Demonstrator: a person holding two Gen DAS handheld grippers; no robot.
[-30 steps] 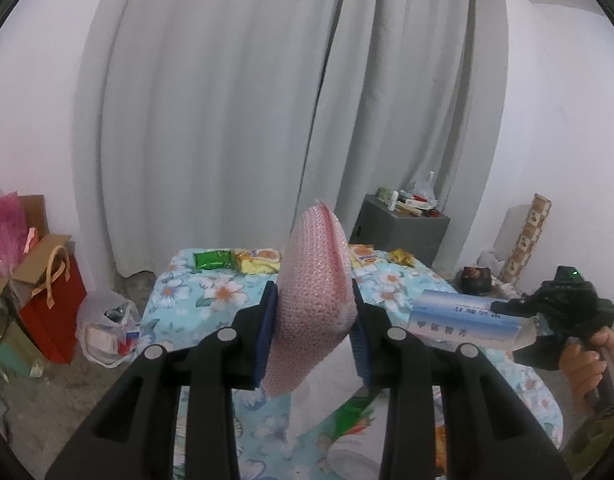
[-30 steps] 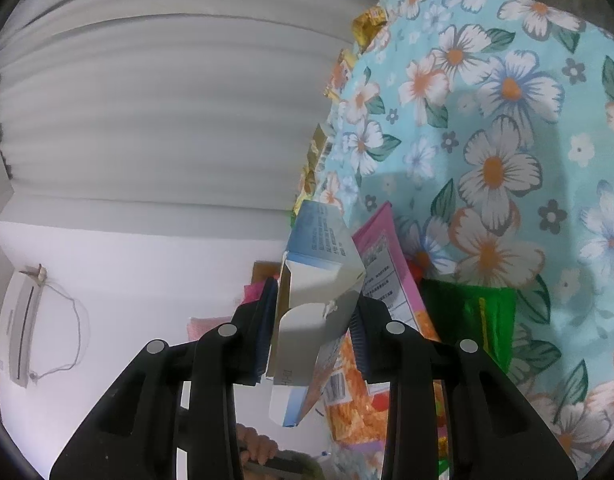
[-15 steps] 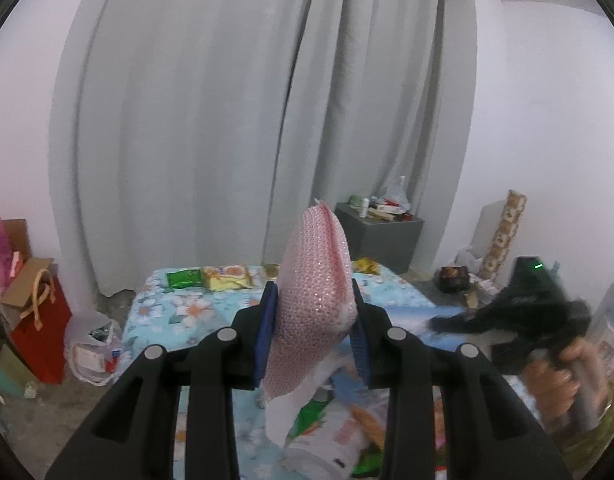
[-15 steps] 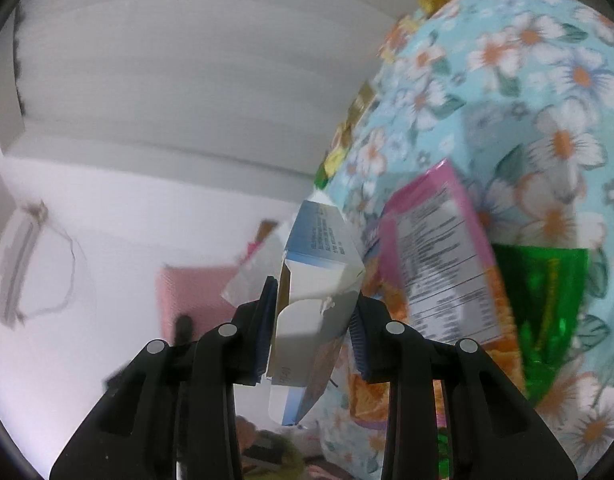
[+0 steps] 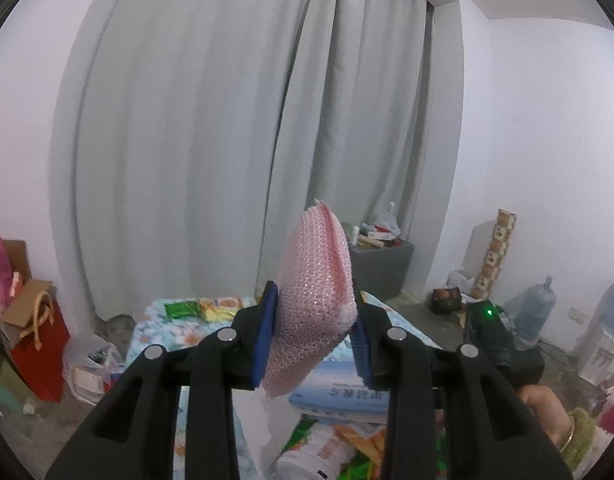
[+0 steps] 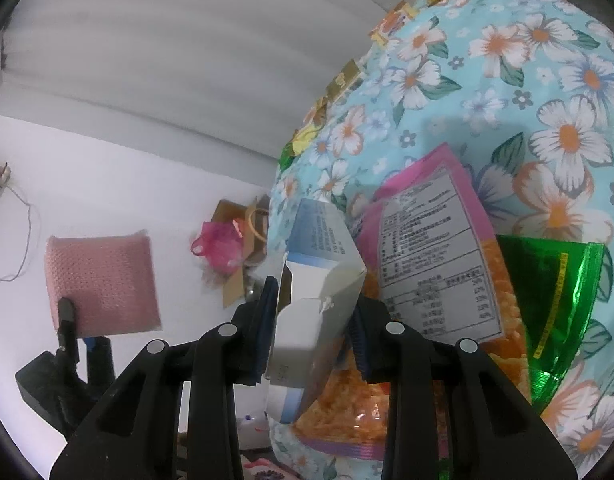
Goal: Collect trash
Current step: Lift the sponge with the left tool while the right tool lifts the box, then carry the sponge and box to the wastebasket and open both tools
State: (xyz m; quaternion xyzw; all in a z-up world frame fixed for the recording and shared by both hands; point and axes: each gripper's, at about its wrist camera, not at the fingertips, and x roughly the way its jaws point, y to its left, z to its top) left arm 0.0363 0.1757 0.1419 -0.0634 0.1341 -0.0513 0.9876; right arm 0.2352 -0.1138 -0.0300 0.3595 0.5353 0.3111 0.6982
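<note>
Pink bubble-wrap pouch (image 5: 313, 298), soft and dimpled, sits clamped between the blue-padded fingers of the left gripper (image 5: 314, 334), held up in the air in front of the grey pleated curtain (image 5: 247, 140); from the right wrist view the same pouch (image 6: 101, 284) shows as a flat pink square against the white wall. The right gripper (image 6: 313, 330) has its fingers closed on a blue-and-white cardboard carton (image 6: 319, 280) with an open torn end, tilted and lifted over the counter covered in a light-blue flowered cloth (image 6: 547, 100). Just beside the carton, lying on that cloth, are a pink-edged orange snack bag (image 6: 439, 264) with its printed nutrition label facing up and, touching its far edge, a shiny green foil wrapper (image 6: 555, 300). Small gold and yellow wrappers (image 6: 339, 84) lie along the counter's edge nearest the curtain. In the left wrist view a red paper gift bag (image 5: 43, 344) stands on the floor by the wall.
</note>
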